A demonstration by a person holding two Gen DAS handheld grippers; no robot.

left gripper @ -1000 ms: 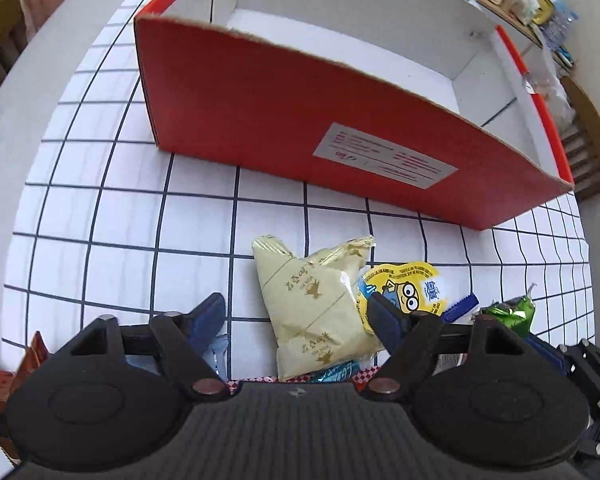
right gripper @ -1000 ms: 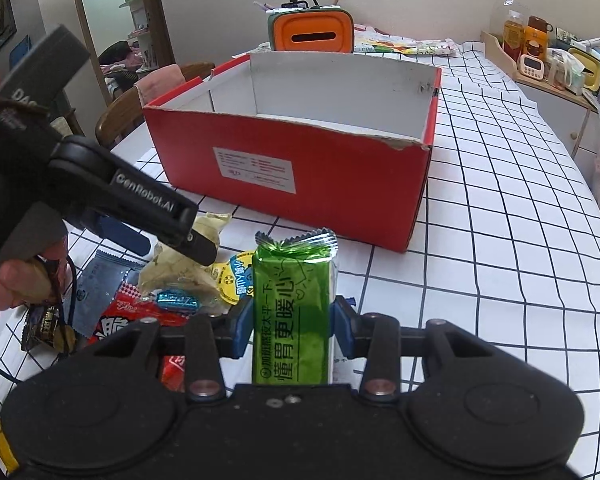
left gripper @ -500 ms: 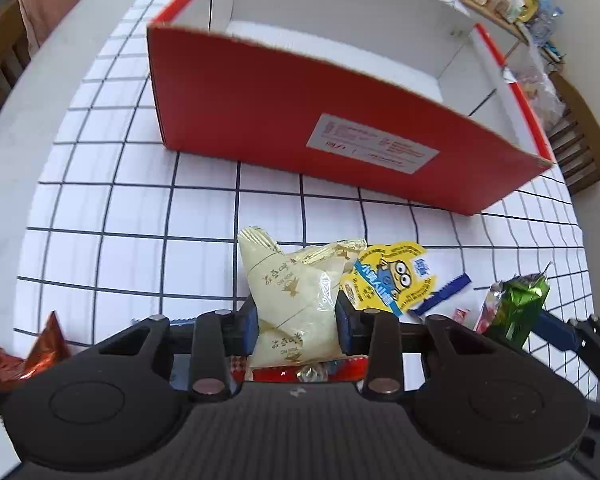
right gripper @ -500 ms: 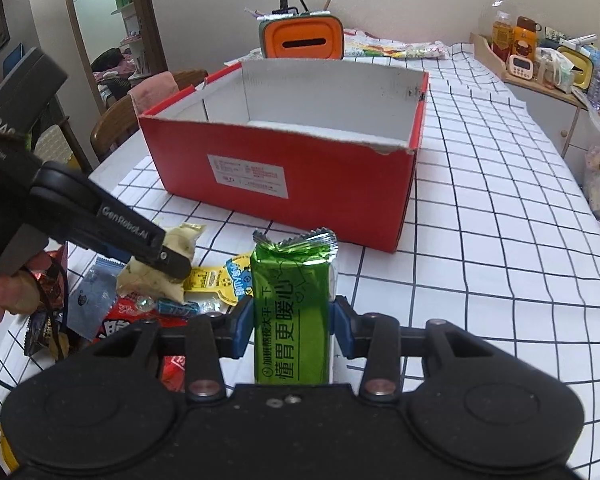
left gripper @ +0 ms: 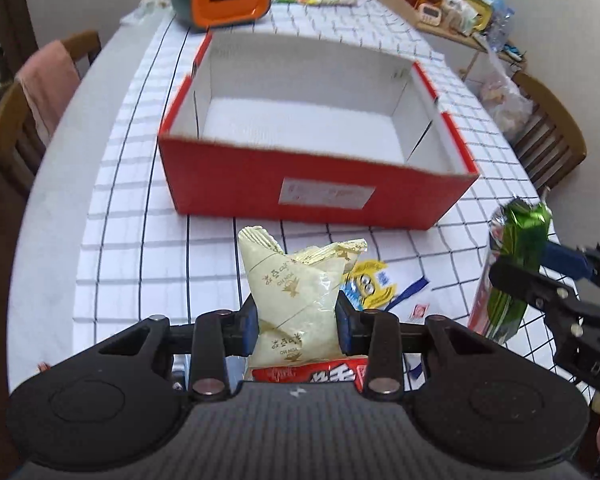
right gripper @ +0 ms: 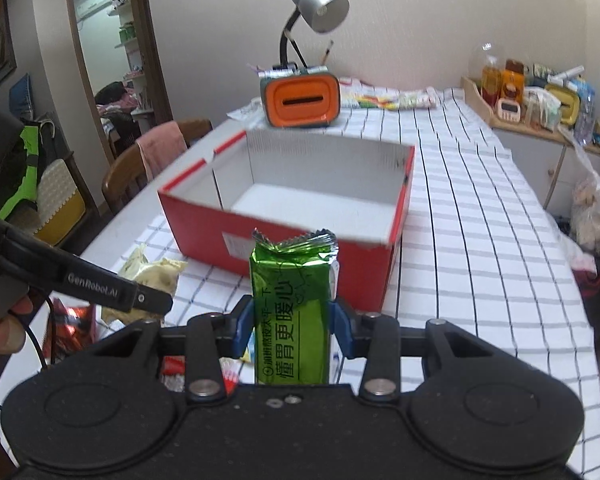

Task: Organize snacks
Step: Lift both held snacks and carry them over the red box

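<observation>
one red box (left gripper: 312, 184), two held snack packets, one cream (left gripper: 296, 300), one green (right gripper: 290, 320), two chairs.

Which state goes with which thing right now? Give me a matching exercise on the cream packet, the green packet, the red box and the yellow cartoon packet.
Things:
1. cream packet
2. green packet
3. red box
4. yellow cartoon packet

States:
A. lying on the checked tablecloth, not gripped
B. clamped in the right gripper
C. open-topped, nothing visible inside
D. clamped in the left gripper

Pairs: 1-D, 2-B, 3-C, 4-A
</observation>
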